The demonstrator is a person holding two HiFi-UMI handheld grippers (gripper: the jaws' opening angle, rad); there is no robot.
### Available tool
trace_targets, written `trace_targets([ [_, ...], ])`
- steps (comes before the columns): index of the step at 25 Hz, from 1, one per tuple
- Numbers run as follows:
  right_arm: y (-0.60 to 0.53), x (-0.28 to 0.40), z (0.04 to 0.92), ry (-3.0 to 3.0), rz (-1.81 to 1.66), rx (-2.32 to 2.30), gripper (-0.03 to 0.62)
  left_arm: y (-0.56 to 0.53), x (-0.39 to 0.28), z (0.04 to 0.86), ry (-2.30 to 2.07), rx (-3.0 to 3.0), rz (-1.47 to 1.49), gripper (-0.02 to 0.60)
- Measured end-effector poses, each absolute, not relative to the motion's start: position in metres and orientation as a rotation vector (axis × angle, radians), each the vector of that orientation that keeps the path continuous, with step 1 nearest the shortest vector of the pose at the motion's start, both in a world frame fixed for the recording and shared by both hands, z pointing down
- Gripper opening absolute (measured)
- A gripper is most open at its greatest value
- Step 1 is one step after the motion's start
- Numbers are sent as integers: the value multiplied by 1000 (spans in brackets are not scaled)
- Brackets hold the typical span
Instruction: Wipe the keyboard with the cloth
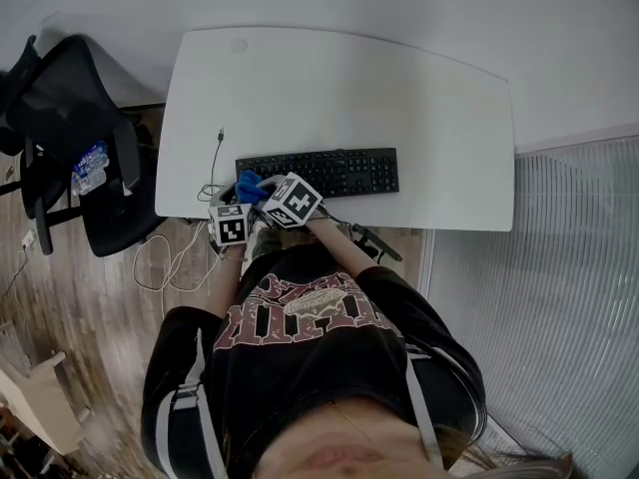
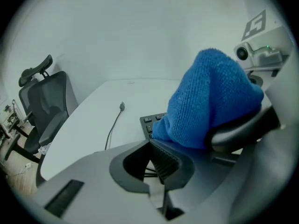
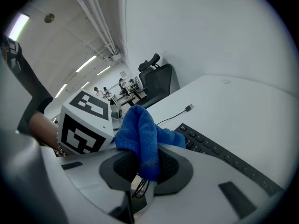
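A black keyboard [image 1: 329, 172] lies near the front edge of the white desk [image 1: 339, 88]. My right gripper [image 1: 260, 190] is shut on a bunched blue cloth [image 1: 250, 185], held just above the keyboard's left end. In the right gripper view the cloth [image 3: 140, 134] stands up between the jaws of that gripper [image 3: 142, 171], with the keyboard [image 3: 212, 149] beyond. My left gripper [image 1: 229, 203] sits right beside it at the desk's front edge. The jaws of my left gripper [image 2: 156, 167] are shut with nothing in them. The cloth [image 2: 210, 97] fills the right of that view, over the keyboard's corner [image 2: 149, 122].
A loose cable [image 1: 215, 163] with a plug end lies on the desk left of the keyboard and trails off the front edge. A black office chair [image 1: 80, 138] holding a water bottle [image 1: 90, 164] stands left of the desk. A ribbed panel [image 1: 559, 267] is on the right.
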State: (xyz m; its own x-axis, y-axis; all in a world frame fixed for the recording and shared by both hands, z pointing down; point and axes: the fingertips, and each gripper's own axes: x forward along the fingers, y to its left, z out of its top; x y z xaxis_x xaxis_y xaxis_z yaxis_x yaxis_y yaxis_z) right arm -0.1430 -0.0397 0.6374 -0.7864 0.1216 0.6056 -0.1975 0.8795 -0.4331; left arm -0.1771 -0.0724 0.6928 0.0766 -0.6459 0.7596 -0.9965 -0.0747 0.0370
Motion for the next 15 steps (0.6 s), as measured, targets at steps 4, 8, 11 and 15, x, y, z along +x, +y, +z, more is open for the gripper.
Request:
trace_targets([
  [4,-42,-135,647,-2365,613,95,64,-71,-176,692,-1624,1781,782,35],
  [8,-47,-126,653,-2347,583,129,64,-71,-175,691,-1621,1790,787,35],
  [11,-50,-121,655,-2348,590,152,64,-70,-176,694,-1630,1773,785,35],
  [15,-56,-113,656,-2336,569,182,64,-70,-177,693,-1629,1778,802,35],
])
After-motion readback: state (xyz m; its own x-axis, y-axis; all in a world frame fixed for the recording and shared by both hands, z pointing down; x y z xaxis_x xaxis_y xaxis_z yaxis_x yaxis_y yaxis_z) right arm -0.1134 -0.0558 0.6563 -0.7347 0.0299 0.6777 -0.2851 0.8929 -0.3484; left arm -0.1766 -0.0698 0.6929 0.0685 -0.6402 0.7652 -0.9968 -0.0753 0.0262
